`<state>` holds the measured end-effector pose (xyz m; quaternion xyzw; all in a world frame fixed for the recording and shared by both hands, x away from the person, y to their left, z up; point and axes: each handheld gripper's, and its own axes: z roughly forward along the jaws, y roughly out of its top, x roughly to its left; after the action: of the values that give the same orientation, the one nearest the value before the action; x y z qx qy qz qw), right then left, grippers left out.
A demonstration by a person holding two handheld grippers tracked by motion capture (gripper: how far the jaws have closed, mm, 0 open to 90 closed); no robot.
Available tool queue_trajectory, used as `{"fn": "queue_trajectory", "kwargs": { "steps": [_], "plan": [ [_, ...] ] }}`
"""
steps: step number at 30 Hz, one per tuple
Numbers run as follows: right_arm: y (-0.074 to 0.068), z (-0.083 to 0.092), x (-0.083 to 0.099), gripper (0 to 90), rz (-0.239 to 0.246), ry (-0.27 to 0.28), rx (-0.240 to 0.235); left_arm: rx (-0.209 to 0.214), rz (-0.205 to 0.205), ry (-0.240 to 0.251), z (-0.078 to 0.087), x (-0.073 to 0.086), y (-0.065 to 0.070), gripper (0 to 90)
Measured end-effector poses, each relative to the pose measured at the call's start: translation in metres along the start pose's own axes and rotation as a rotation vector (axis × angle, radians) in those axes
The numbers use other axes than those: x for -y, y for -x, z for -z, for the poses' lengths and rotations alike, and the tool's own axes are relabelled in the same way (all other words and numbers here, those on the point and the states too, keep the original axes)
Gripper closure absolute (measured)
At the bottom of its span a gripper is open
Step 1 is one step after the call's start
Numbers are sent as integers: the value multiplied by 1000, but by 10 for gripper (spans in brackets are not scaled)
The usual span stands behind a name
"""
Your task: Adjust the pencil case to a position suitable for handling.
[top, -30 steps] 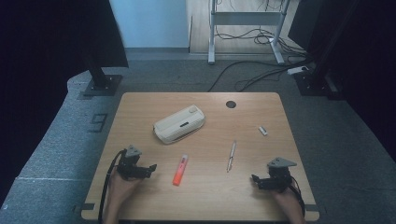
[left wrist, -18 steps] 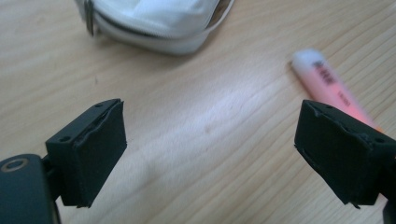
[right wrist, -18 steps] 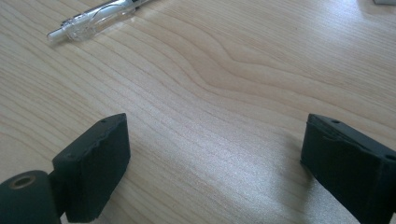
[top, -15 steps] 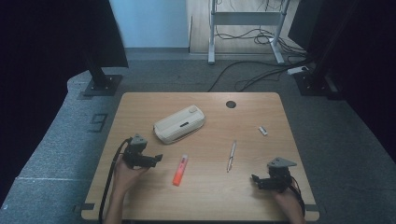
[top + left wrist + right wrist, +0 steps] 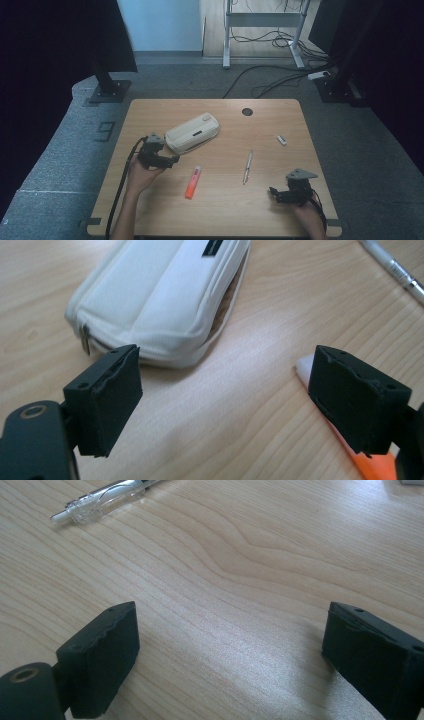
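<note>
Since the earlier frame my left gripper [image 5: 172,160] has travelled up the table from the near edge to just beside the white pencil case [image 5: 192,132], its jaws closing a little yet still spread with nothing between them; I read that as an approach to the case. My right gripper [image 5: 272,191] has kept still.

Left gripper view: the case [image 5: 160,295] lies ahead, untouched, its far end cut off; the right jaw partly hides the orange highlighter [image 5: 372,465].

Right gripper view: jaws spread over bare wood; the pen [image 5: 100,500] is cropped.
</note>
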<state>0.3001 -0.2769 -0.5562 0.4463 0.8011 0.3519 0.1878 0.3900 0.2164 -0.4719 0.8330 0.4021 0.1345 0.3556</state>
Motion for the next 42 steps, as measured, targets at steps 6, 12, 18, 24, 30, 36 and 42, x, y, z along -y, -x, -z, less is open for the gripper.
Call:
{"fn": "queue_trajectory", "kwargs": {
  "steps": [6, 12, 18, 24, 30, 36, 42],
  "plan": [
    [0, 0, 0, 78, 1, 0, -1, 4, -15, -3, -6, -19, -2, 143],
    [0, 0, 0, 78, 2, 0, -2, 21, -17, -1, -15, -35, -5, 151],
    [0, 0, 0, 78, 2, 0, -3, 46, -21, -8, -26, -46, -7, 157],
    [0, 0, 0, 78, 2, 0, -3, 51, -24, -33, -38, -61, -12, 165],
    [0, 0, 0, 78, 5, 2, -5, 65, -31, -57, -58, -66, -16, 184],
    [0, 0, 0, 78, 8, 4, -5, 75, -25, -81, -76, -65, -19, 216],
    [0, 0, 0, 78, 12, 5, -6, 69, -19, -97, -87, -61, -23, 261]
  ]
}}
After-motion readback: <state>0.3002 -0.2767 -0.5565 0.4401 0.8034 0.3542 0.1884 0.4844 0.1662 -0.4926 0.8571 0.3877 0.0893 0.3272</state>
